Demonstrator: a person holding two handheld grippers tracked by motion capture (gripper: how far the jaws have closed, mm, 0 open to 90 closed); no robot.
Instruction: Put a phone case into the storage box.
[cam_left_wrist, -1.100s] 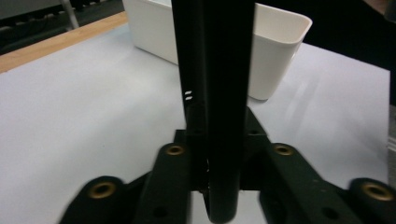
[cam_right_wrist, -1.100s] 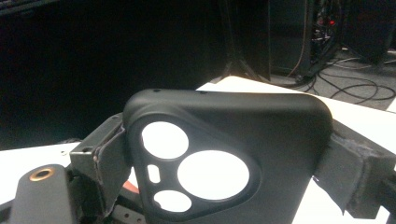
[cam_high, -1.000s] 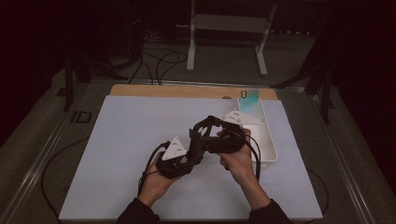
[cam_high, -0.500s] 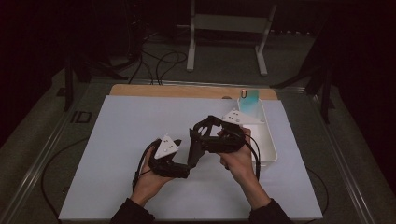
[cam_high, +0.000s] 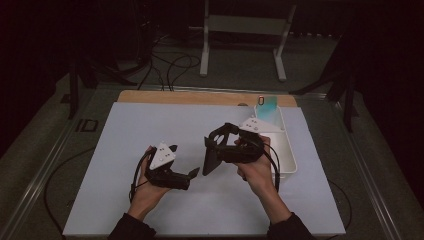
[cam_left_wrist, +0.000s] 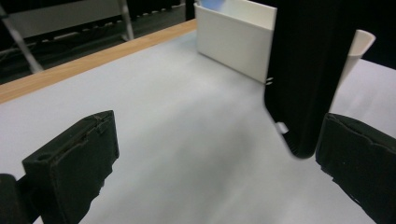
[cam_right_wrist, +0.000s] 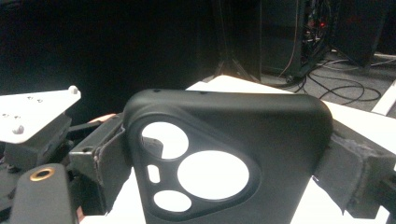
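Observation:
A black phone case (cam_high: 210, 161) with round camera cut-outs hangs just above the white mat, and my right gripper (cam_high: 216, 146) is shut on it. In the right gripper view the case (cam_right_wrist: 224, 140) sits clamped between both pads. My left gripper (cam_high: 190, 176) lies to the left of the case, apart from it; its jaws have just been opening and stand wide with nothing between them. In the left gripper view the case's lower edge (cam_left_wrist: 303, 70) stands upright just beyond the right pad (cam_left_wrist: 359, 163). The left gripper's grey plate (cam_right_wrist: 32, 109) shows beside the case.
A white bin (cam_high: 282, 145) stands right of my right hand, with a teal object (cam_high: 267, 105) at its far end. The white mat (cam_high: 125, 135) covers the table, with a wooden strip (cam_high: 200, 97) along its far edge. A metal stand (cam_high: 245, 25) and cables lie beyond.
The left gripper was at the case a second ago; it has since opened and drawn back to the left. The right gripper still holds the case in the same place.

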